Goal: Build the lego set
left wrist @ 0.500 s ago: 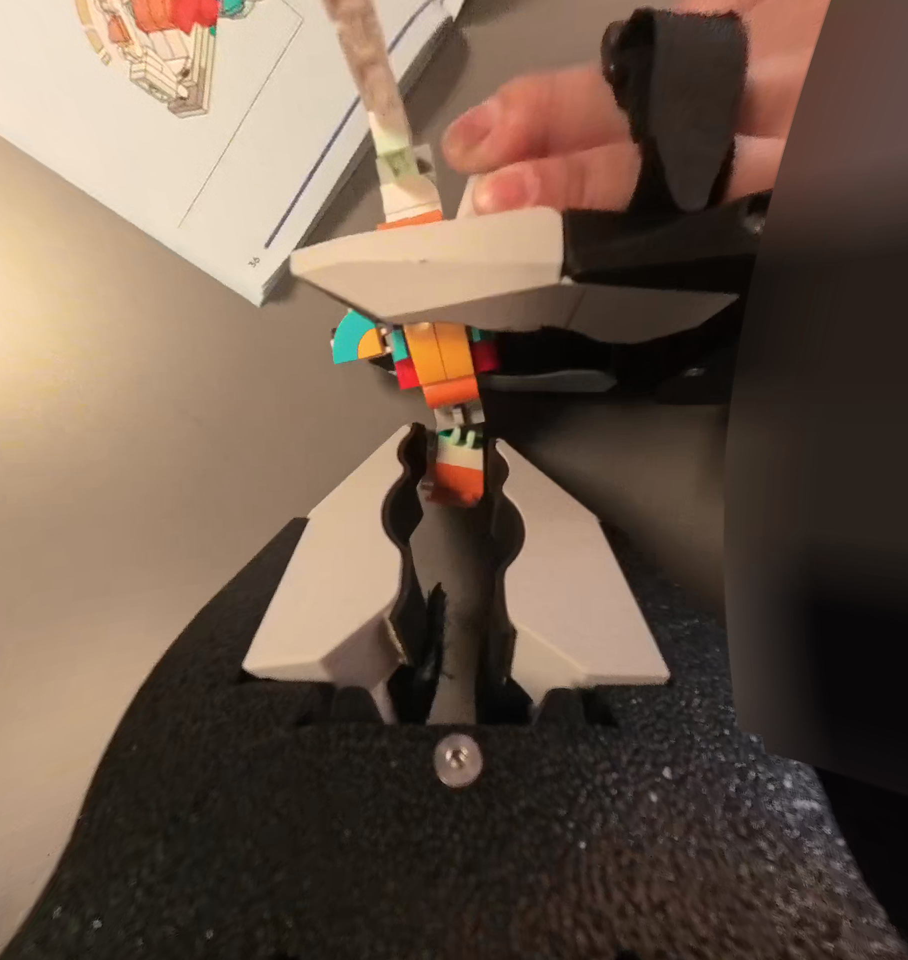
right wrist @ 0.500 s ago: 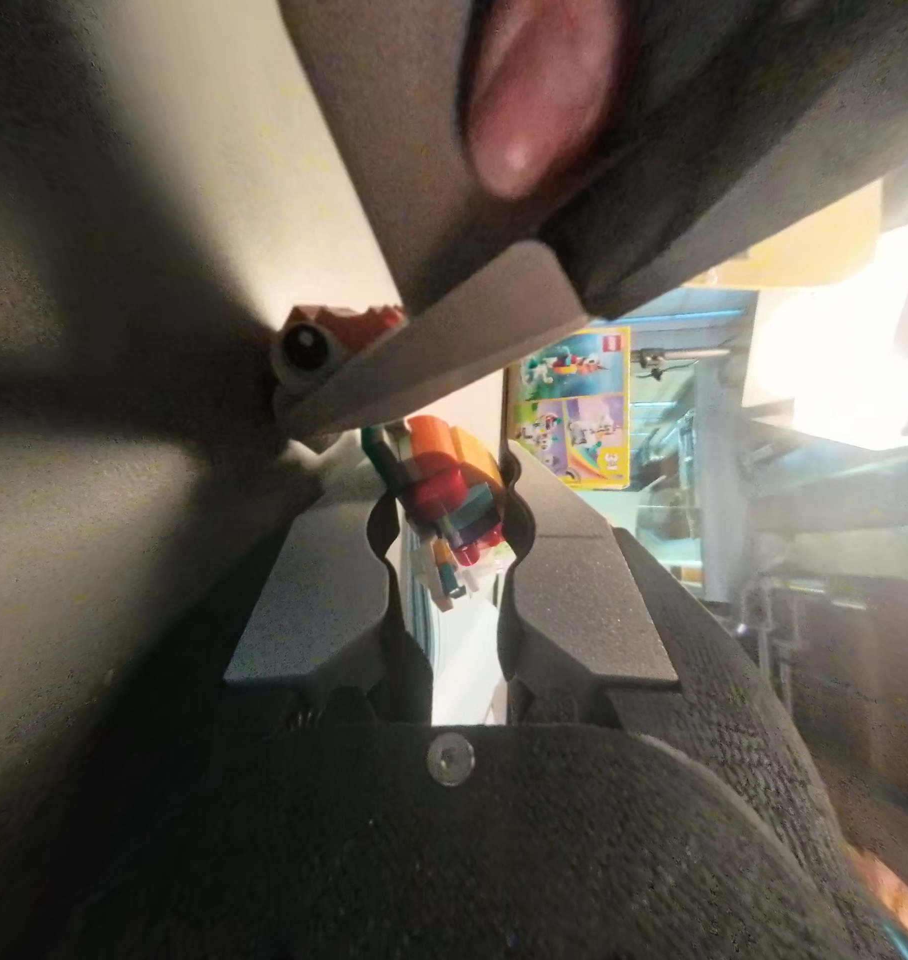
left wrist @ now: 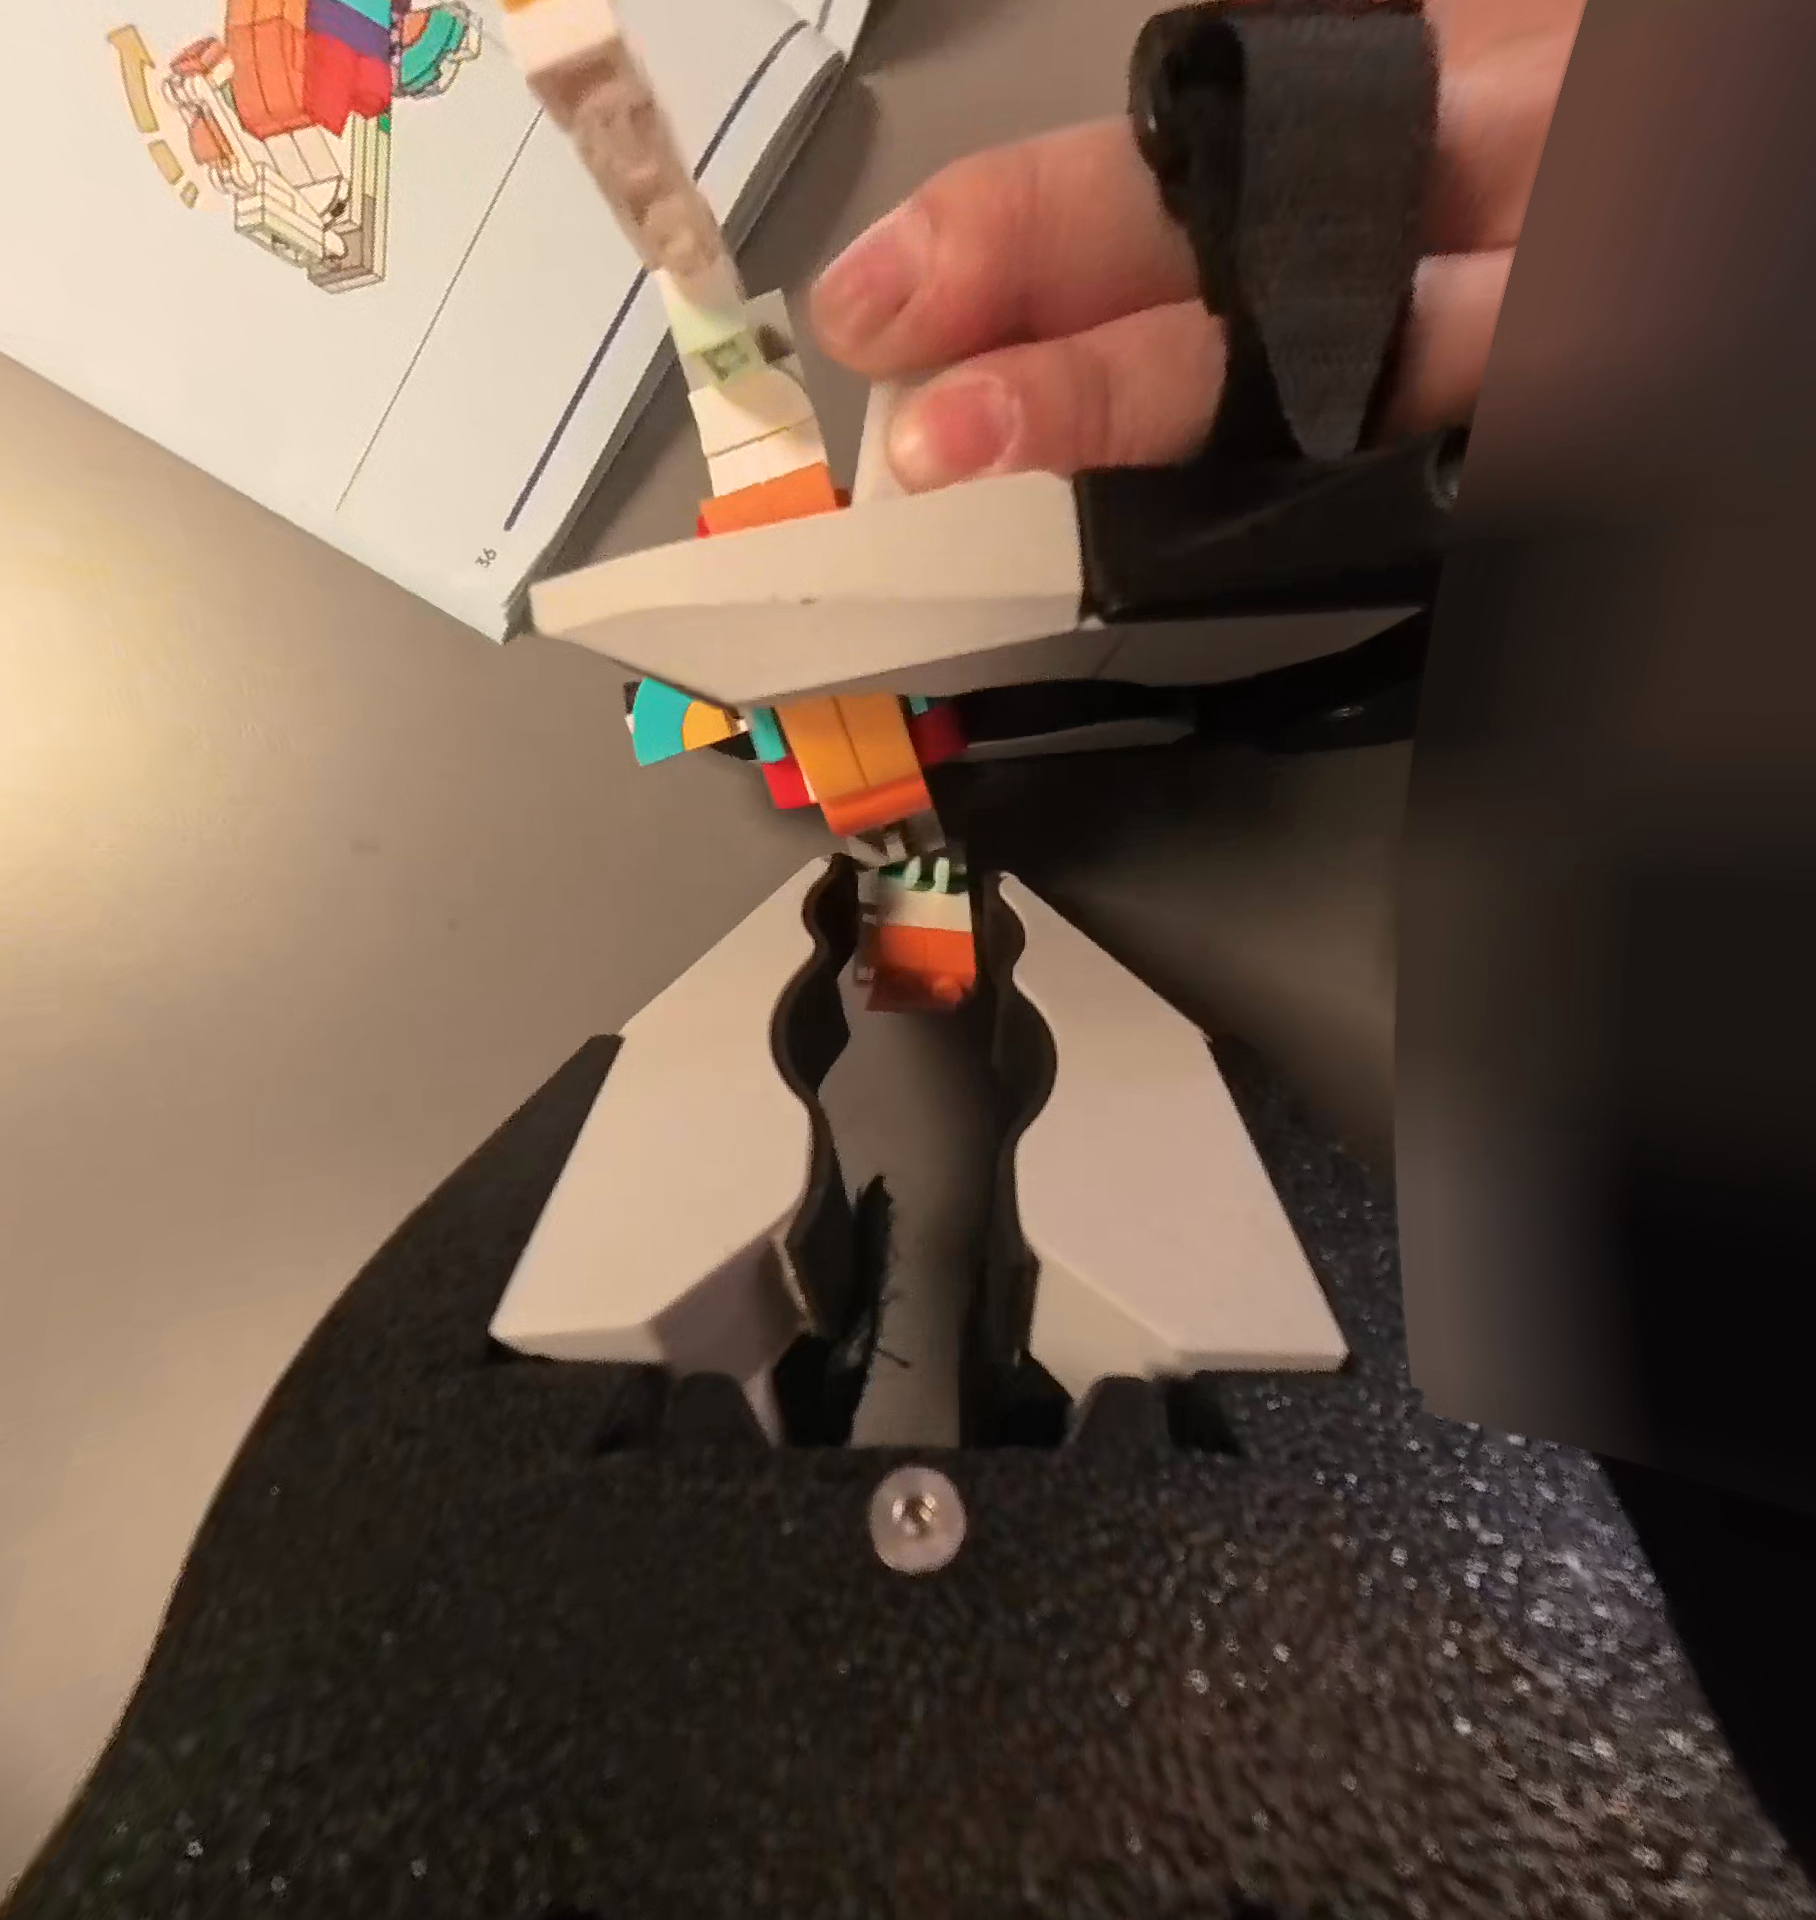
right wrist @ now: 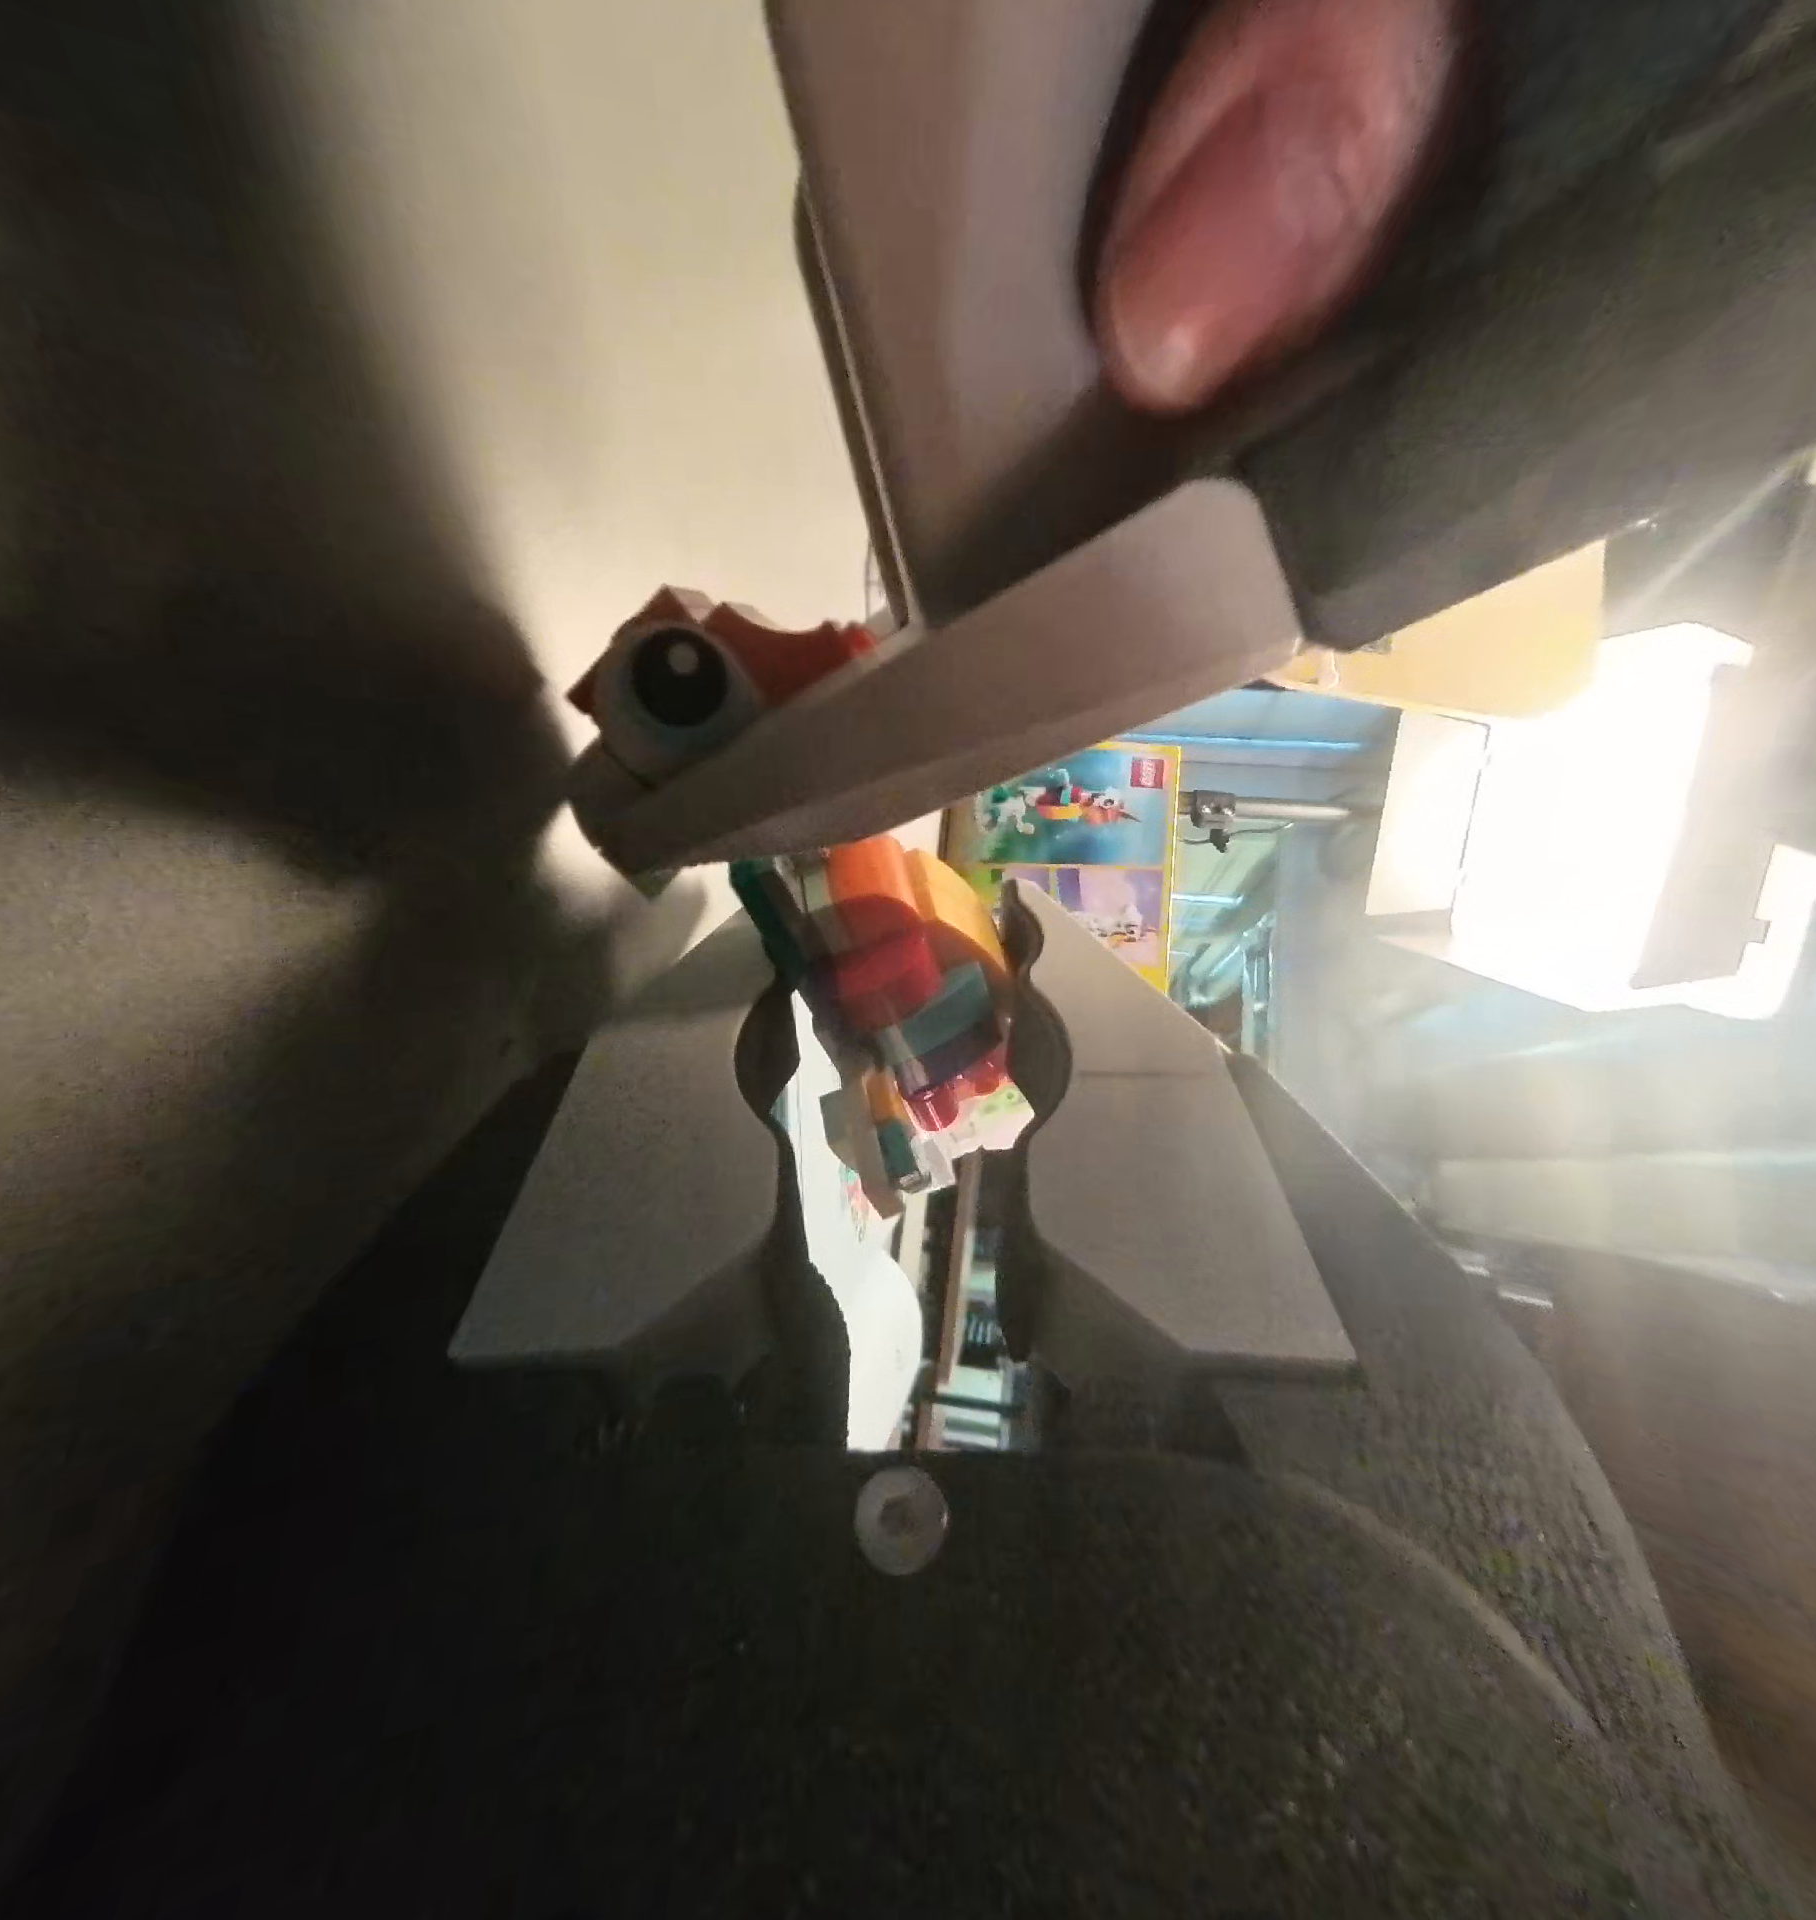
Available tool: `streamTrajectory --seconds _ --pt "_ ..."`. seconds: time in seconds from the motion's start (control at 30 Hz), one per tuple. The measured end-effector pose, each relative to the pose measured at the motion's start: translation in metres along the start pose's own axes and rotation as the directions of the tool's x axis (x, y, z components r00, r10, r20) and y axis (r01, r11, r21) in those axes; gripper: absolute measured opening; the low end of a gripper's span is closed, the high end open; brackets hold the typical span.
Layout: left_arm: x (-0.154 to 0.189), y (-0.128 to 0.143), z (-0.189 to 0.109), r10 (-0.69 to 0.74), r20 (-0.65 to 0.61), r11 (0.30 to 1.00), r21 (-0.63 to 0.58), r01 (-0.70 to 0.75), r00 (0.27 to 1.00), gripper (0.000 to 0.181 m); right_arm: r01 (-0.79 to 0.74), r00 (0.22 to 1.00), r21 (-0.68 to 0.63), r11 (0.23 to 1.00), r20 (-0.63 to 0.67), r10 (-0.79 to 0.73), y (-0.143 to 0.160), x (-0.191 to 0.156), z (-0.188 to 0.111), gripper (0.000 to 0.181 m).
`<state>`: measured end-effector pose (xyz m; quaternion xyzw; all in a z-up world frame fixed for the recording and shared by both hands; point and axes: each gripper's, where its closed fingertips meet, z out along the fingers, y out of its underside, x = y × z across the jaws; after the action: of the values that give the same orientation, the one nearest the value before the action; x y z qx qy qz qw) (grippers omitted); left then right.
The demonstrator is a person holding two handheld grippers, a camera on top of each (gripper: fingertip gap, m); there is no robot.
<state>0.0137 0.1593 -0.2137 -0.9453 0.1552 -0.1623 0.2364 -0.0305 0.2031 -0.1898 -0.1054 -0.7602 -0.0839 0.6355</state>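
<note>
A colourful lego model (left wrist: pixel 852 753) of orange, red and teal bricks is held between both grippers above the grey table. My left gripper (left wrist: pixel 914 894) is shut on its small orange, white and green end piece (left wrist: pixel 919 940). My right gripper (left wrist: pixel 810 623) comes in from the right and is shut on the model's body. A long tan and white part (left wrist: pixel 665 218) sticks up behind it. In the right wrist view my right gripper (right wrist: pixel 899 935) clamps the body (right wrist: pixel 904 987). There the left gripper (right wrist: pixel 779 790) holds the head piece with a round eye (right wrist: pixel 675 681).
An open instruction booklet (left wrist: pixel 260 343) lies on the grey table (left wrist: pixel 208 935) at the upper left. A person's hand (left wrist: pixel 1008 332) holds the right gripper. A lego box (right wrist: pixel 1091 842) stands in the background of the right wrist view.
Both grippers keep their hold. In the left wrist view the long tan part and the hand have shifted slightly to the left; the model has barely moved.
</note>
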Motion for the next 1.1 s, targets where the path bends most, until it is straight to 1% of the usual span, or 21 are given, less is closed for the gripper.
streamTrajectory --seconds 0.2,0.3,0.37,0.57,0.67,0.8,0.9,0.93,1.0,1.03,1.1 --pt "0.0 -0.004 -0.008 0.026 0.019 1.0 0.006 -0.027 0.999 0.021 -0.004 1.0 0.011 1.0 0.005 0.004 -0.001 0.0 0.001 0.035" --pt "-0.01 -0.004 -0.013 0.038 0.074 0.999 0.003 -0.038 0.997 0.021 -0.011 1.0 0.025 1.0 0.006 0.011 -0.004 0.0 0.0 0.035" --pt "-0.009 -0.003 -0.015 0.029 0.055 1.0 -0.004 -0.029 0.998 0.021 -0.011 1.0 0.026 1.0 0.004 0.011 -0.004 0.0 0.0 0.035" --pt "-0.003 0.012 -0.011 0.005 -0.017 0.993 -0.118 -0.007 1.0 0.021 -0.021 1.0 0.034 0.999 0.007 0.02 -0.004 0.0 0.002 0.036" --pt "-0.001 0.023 -0.01 0.003 -0.042 0.979 -0.206 -0.012 0.999 0.021 -0.034 0.999 0.038 0.999 0.014 0.033 -0.004 -0.001 0.002 0.035" --pt "0.001 0.031 -0.013 0.023 -0.075 0.947 -0.317 -0.046 0.997 0.021 -0.033 0.999 0.056 0.998 0.011 0.033 -0.007 -0.001 0.001 0.036" --pt "-0.001 0.037 -0.015 0.043 -0.087 0.902 -0.425 -0.076 0.995 0.022 -0.031 1.0 0.066 0.997 0.008 0.03 -0.009 0.0 0.0 0.036" --pt "-0.002 0.038 -0.015 0.054 -0.088 0.889 -0.45 -0.088 0.995 0.019 -0.033 0.999 0.066 0.997 0.009 0.032 -0.009 0.0 0.001 0.036" --pt "-0.004 0.036 -0.015 0.068 -0.094 0.876 -0.47 -0.104 0.993 0.019 -0.036 0.999 0.066 0.997 0.012 0.036 -0.009 0.0 0.001 0.036" --pt "-0.005 0.035 -0.015 0.066 -0.098 0.874 -0.474 -0.105 0.993 0.022 -0.037 0.999 0.066 0.997 0.013 0.036 -0.008 0.0 0.001 0.036" --pt "-0.008 0.031 -0.017 0.065 -0.089 0.883 -0.458 -0.099 0.994 0.038 -0.041 0.999 0.063 0.997 0.017 0.04 -0.007 -0.001 0.001 0.036"
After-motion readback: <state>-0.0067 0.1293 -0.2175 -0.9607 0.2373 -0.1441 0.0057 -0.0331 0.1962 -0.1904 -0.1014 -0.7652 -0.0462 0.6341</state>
